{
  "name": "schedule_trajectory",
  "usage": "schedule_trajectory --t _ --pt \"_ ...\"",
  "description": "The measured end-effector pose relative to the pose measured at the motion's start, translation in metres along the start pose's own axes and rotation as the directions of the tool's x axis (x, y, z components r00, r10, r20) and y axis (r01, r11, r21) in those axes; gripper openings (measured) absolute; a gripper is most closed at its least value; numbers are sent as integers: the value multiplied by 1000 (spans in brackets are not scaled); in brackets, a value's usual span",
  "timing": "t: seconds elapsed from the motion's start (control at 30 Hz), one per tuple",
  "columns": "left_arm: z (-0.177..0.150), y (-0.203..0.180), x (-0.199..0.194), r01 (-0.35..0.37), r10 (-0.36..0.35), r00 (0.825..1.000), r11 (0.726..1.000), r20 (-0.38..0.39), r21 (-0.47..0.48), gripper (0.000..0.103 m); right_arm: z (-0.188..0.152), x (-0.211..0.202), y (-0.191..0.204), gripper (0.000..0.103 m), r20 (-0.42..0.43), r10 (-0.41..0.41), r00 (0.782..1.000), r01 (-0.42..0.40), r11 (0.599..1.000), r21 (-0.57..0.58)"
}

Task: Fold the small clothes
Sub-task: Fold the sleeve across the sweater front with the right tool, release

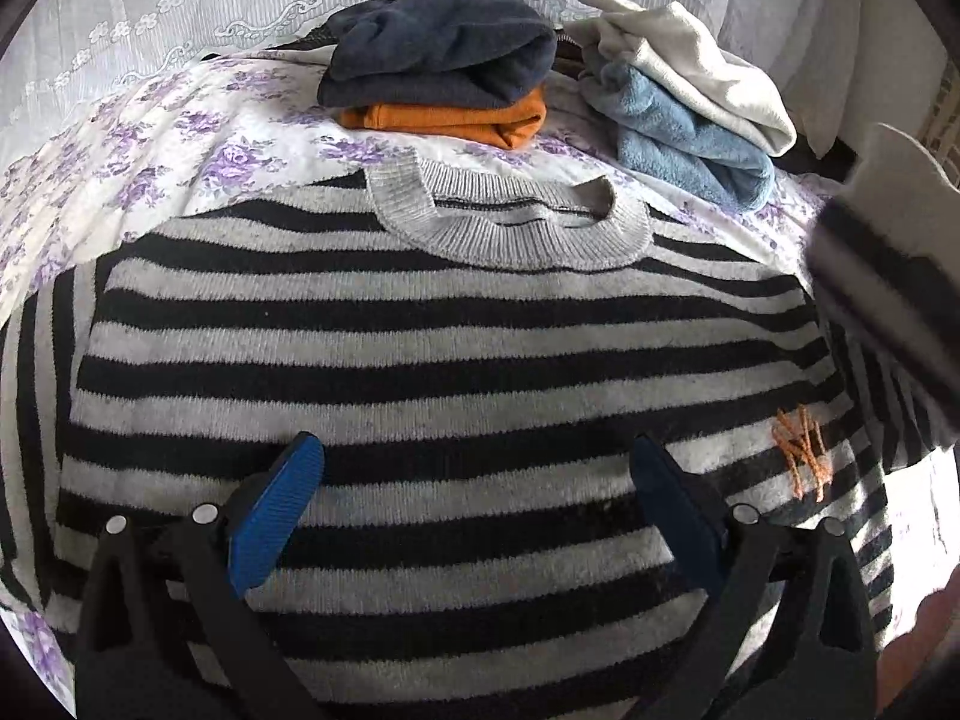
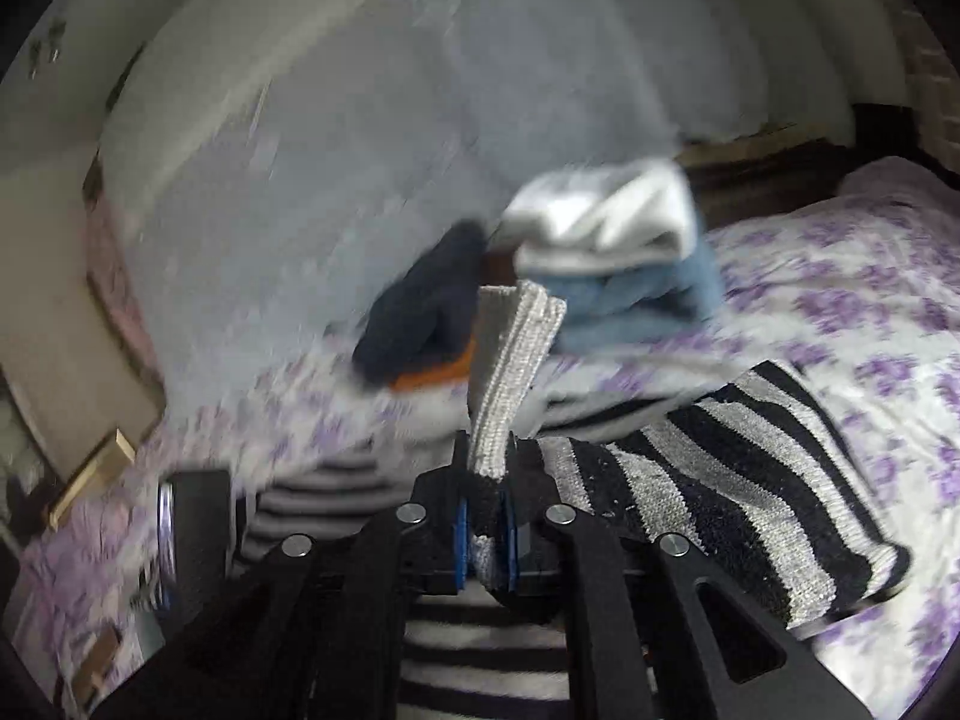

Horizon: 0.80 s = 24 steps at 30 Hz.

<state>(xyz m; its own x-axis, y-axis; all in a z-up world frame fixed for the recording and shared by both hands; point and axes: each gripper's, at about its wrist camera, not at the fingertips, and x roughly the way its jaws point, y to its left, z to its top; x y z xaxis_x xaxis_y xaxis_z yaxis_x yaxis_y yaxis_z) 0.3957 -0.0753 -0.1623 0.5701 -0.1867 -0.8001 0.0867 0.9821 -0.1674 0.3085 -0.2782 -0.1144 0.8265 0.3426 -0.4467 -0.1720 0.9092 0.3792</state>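
A black-and-grey striped sweater (image 1: 420,330) lies flat on the floral bedsheet (image 1: 180,144), grey collar away from me and a small orange logo at its right chest. My left gripper (image 1: 474,456) is open just above the sweater's lower chest, holding nothing. In the right wrist view my right gripper (image 2: 487,480) is shut on the sweater's grey ribbed sleeve cuff (image 2: 510,372), which stands up between the pads; the striped sleeve (image 2: 738,480) trails to the right. The lifted sleeve also shows blurred at the right edge of the left wrist view (image 1: 882,276).
Behind the sweater are two folded stacks: a navy garment (image 1: 444,48) on an orange one (image 1: 450,120), and a white garment (image 1: 696,60) on a light-blue fleece (image 1: 690,144). A lace curtain (image 1: 180,6) hangs behind the bed.
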Motion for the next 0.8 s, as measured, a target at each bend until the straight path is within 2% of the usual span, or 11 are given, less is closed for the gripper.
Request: schedule_trajectory --t 0.17,0.33,0.47,0.53,0.63,0.67,0.7,0.73,0.8 --pt "2 -3 3 -14 14 1000 1000 -4 13 99 -14 15 10 10 -74 57 996 -56 998 14" --pt "6 0 6 -7 7 1000 1000 -7 -5 99 -17 14 33 10 -57 118 991 -117 993 13" --pt "11 10 4 27 -26 1000 998 15 -55 99 -19 30 59 11 -97 193 976 -191 981 32" --pt "14 20 2 5 -2 999 996 32 -87 99 -23 35 78 12 -97 194 976 -196 980 -16" --pt "16 30 1 -11 16 998 995 53 -104 99 -25 36 90 21 -108 191 976 -200 976 -84" --pt "17 33 0 1 6 998 994 56 -113 99 -24 34 87 33 -111 197 974 -206 975 -79" --pt "17 34 0 7 0 998 993 56 -119 99 -21 29 81 40 -110 218 970 -225 973 -59" --pt "18 35 1 10 -3 999 992 54 -122 99 -18 22 74 43 -100 225 969 -231 972 -48" --pt "18 37 1 10 -3 999 992 51 -126 99 -11 4 59 44 -67 206 976 -210 975 -67"
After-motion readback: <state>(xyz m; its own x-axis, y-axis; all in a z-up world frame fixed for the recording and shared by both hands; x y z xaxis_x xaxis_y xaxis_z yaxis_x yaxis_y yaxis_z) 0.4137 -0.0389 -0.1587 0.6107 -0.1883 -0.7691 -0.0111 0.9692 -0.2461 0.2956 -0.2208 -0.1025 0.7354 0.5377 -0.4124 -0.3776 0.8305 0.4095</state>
